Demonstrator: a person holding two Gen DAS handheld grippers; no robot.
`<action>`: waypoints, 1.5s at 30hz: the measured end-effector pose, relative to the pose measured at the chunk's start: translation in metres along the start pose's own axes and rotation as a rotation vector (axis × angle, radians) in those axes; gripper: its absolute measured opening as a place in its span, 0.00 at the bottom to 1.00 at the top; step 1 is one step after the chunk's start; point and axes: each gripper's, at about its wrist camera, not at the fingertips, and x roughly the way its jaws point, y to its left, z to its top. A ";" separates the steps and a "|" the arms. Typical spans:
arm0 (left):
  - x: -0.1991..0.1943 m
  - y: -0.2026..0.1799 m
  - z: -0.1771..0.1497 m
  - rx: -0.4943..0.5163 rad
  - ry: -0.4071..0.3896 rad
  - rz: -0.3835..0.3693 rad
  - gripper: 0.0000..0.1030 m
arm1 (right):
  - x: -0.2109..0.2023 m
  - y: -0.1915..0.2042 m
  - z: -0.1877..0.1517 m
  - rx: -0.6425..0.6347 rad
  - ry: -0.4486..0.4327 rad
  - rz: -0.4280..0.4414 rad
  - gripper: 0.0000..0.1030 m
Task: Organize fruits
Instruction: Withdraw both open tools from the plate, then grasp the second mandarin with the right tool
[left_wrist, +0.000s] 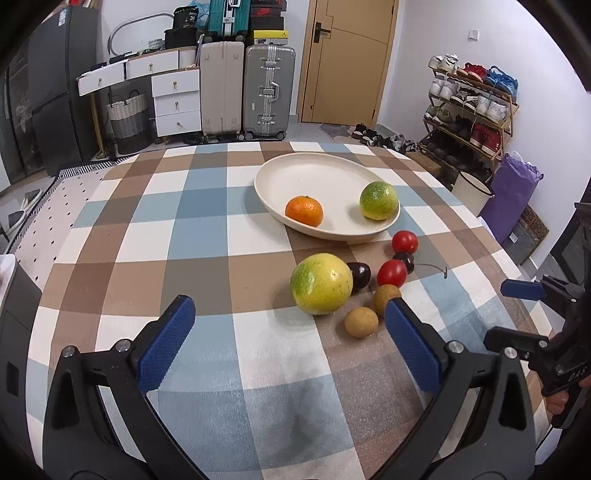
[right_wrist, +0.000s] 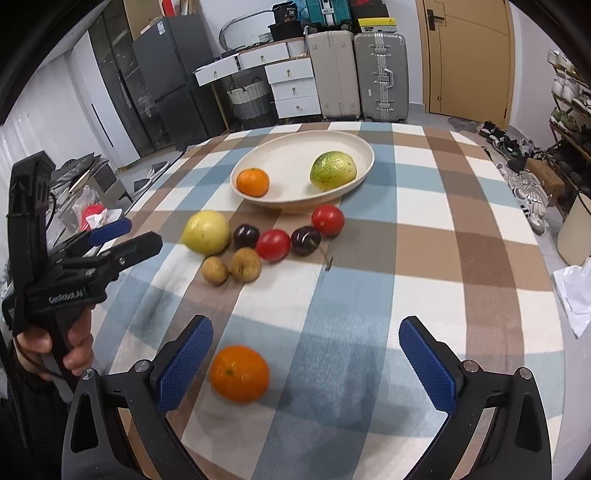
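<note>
Jaws spread wide and gripping nothing, the right gripper (right_wrist: 306, 363) is hovering low over the checked table (right_wrist: 424, 236), a loose orange (right_wrist: 239, 373) lying just inside its left pad. The left gripper (left_wrist: 290, 339), equally agape, is facing a yellow-green citrus (left_wrist: 321, 283) among cherries, tomatoes and two small brown fruits. Beyond them, a cream plate (left_wrist: 295, 173) is already holding a mandarin (left_wrist: 304, 211) and a green citrus (left_wrist: 379, 201). The orange looks firm, round and apt to roll; a squeeze across its widest part seems safest.
</note>
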 end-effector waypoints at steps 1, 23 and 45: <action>0.001 0.000 -0.001 0.002 0.003 0.003 0.99 | 0.000 0.001 -0.003 0.002 0.004 0.006 0.99; -0.005 -0.014 -0.026 -0.003 0.037 -0.025 0.99 | 0.021 0.030 -0.037 -0.060 0.088 0.064 0.74; -0.003 -0.021 -0.032 0.005 0.052 -0.033 0.99 | 0.017 0.042 -0.038 -0.115 0.042 0.071 0.41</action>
